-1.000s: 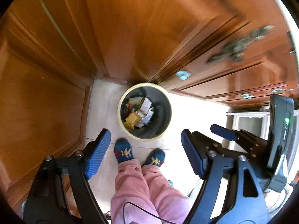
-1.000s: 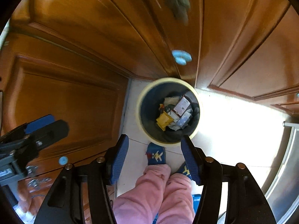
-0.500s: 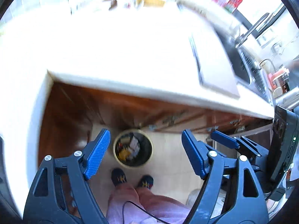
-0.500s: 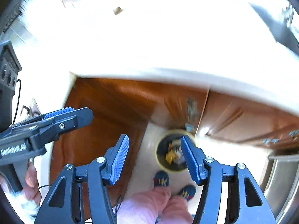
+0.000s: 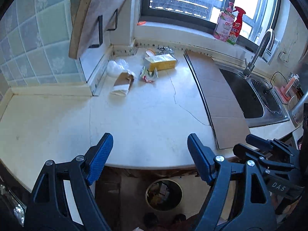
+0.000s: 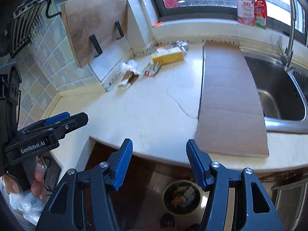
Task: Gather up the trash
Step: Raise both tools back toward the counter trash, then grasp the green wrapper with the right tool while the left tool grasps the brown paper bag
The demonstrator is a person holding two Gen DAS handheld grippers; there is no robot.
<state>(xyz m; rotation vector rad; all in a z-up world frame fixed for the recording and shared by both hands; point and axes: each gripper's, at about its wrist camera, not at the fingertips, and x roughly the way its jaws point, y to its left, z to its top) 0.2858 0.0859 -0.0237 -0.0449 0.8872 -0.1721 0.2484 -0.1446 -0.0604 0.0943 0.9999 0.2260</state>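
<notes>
Both claws spread, empty: left claw (image 5: 150, 154), right claw (image 6: 159, 160). Yellow box (image 5: 160, 63) lies flat, long axis parallel to backsplash.

Both views now tilt up from the floor. Table (image 5: 146, 119) fills frame instead of cabinet doors; trash bin (image 5: 163, 194) shrinks to bottom edge. Window, sink (image 5: 250, 96), scattered trash (image 5: 148, 75) now visible.
</notes>
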